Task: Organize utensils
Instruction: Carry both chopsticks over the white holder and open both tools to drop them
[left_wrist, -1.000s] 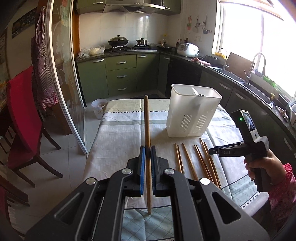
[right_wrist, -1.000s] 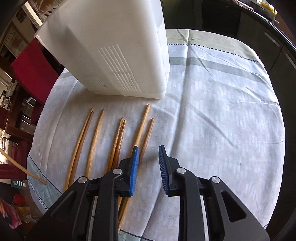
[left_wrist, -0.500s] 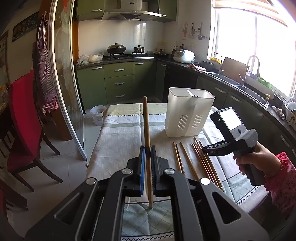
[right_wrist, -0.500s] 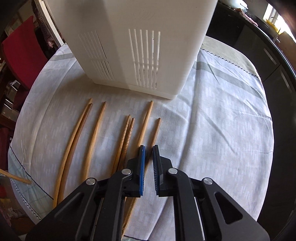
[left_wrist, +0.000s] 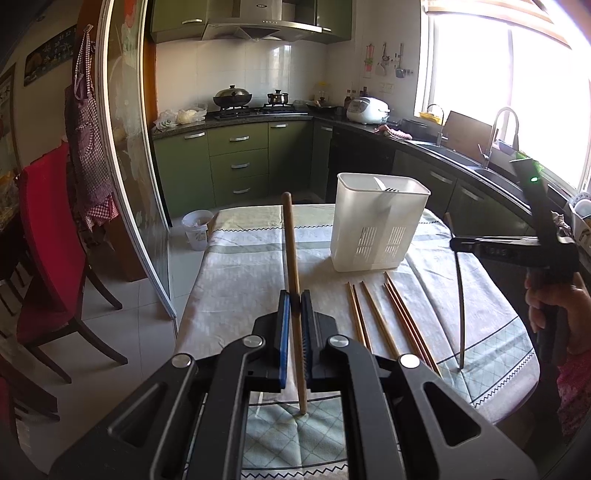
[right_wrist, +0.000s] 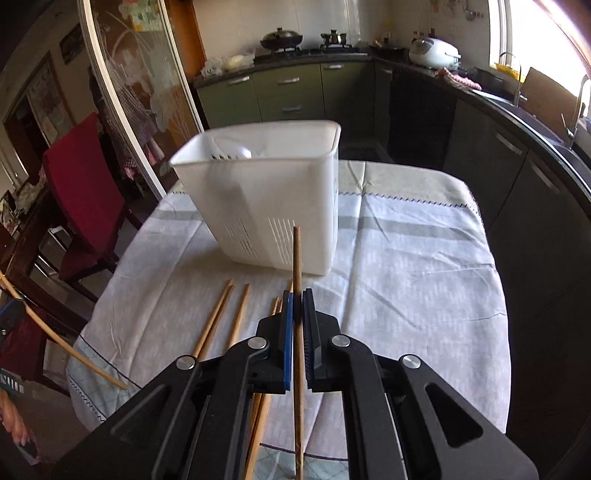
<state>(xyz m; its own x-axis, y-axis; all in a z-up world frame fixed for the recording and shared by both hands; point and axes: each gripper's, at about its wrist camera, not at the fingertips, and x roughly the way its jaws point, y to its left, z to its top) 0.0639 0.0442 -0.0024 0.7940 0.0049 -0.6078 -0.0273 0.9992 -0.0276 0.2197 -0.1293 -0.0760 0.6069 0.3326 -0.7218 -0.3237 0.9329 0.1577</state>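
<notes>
My left gripper is shut on a wooden chopstick, held above the table's near end, its lower tip close to the cloth. My right gripper is shut on another wooden chopstick and holds it lifted above the table; it also shows at the right of the left wrist view. A white plastic utensil holder stands mid-table with a white spoon and a fork in it; it also shows in the right wrist view. Several wooden chopsticks lie on the cloth in front of the holder.
The table has a white and green cloth. A red chair and a glass sliding door stand to the left. Green kitchen cabinets and a sink counter are beyond and to the right.
My right gripper closed on a chopstick from the row and lifted it up off the cloth. My left gripper kept its chopstick and barely moved.
</notes>
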